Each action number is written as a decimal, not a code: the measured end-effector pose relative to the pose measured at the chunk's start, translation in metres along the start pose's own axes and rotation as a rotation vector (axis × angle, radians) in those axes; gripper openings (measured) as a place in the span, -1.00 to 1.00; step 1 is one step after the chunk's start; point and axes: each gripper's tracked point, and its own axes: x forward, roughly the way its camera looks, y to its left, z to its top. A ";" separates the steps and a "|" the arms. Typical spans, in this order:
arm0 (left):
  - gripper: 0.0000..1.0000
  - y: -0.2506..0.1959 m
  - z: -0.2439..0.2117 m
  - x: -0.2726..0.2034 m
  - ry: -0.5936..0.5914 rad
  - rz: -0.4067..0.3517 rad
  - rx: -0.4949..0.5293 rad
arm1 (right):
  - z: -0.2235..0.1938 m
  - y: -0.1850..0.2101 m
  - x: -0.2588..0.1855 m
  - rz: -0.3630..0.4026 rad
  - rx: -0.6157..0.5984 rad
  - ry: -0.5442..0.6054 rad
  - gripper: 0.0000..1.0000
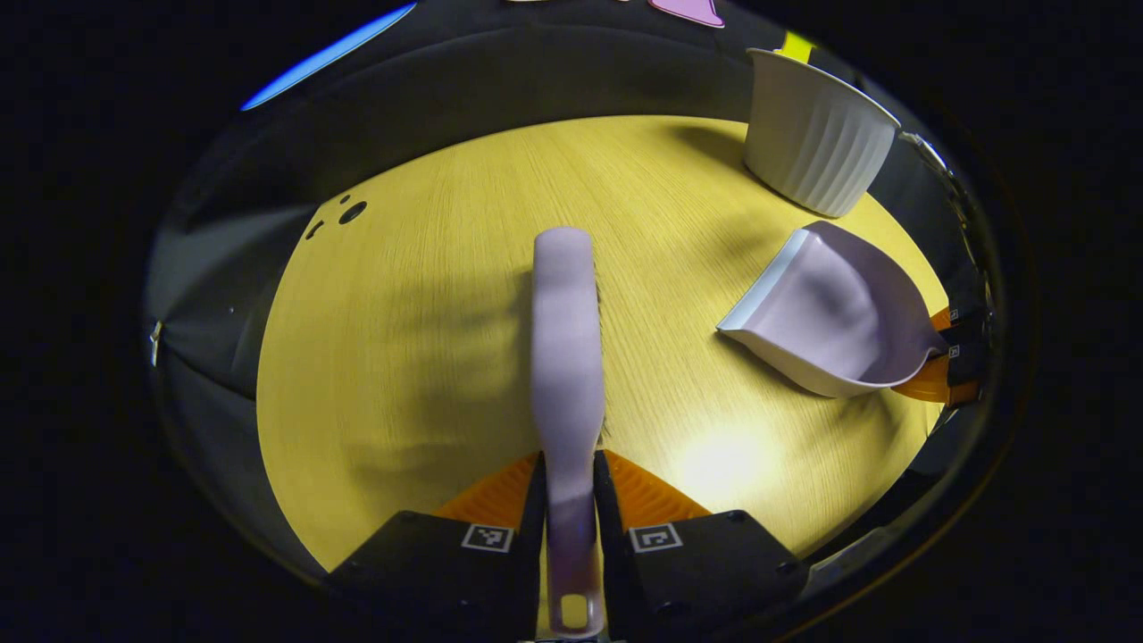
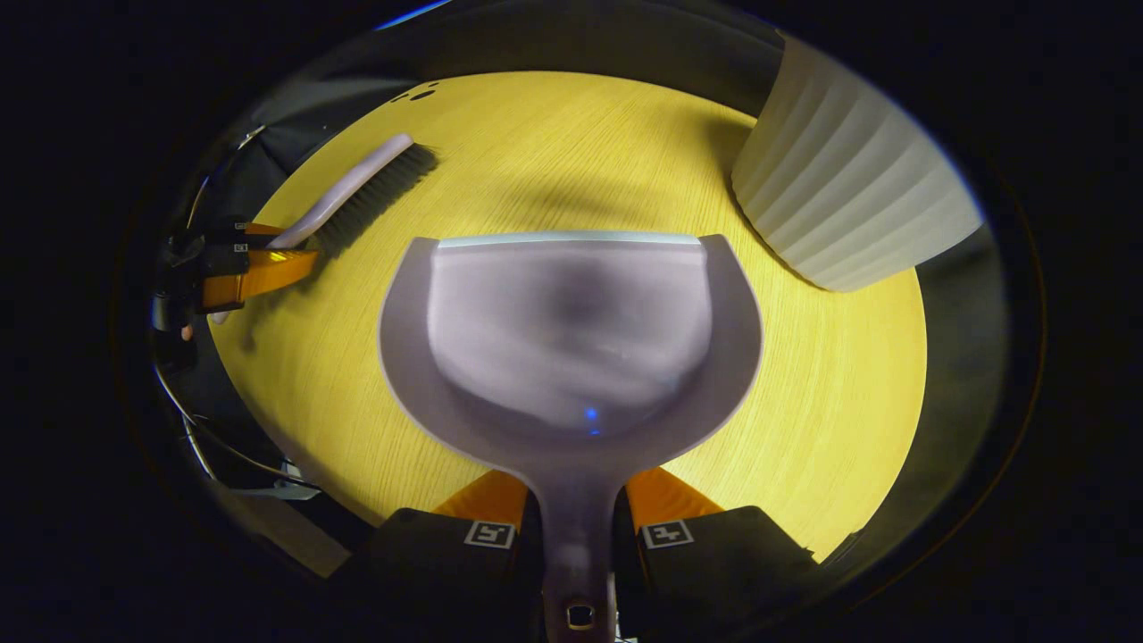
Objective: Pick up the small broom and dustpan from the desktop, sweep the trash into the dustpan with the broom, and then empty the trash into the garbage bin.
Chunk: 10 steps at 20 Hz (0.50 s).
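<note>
Over the yellow wooden desktop [image 1: 429, 357] I hold one tool in each of my grippers. Both fingers of my left gripper [image 1: 569, 500] press on the handle of the small lilac broom [image 1: 564, 357], which runs straight away from me above the wood; the right gripper view shows its dark bristles pointing down at the tabletop. My right gripper [image 2: 576, 513] has its jaws narrowed onto the stem of the lilac dustpan [image 2: 571, 330], the pan opening away from me with its pale front lip farthest out. From the left gripper view the dustpan sits off to the right, tilted, near the white ribbed garbage bin [image 1: 817, 143] that stands at the desktop's far right edge. From the right gripper view the bin is just beside the pan's right corner. I cannot tell whether any trash lies on the desktop or in the pan
</note>
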 end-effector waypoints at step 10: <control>-0.09 0.008 -0.003 -0.029 -0.022 0.026 -0.016 | -0.012 0.009 -0.025 0.080 0.055 0.016 -0.17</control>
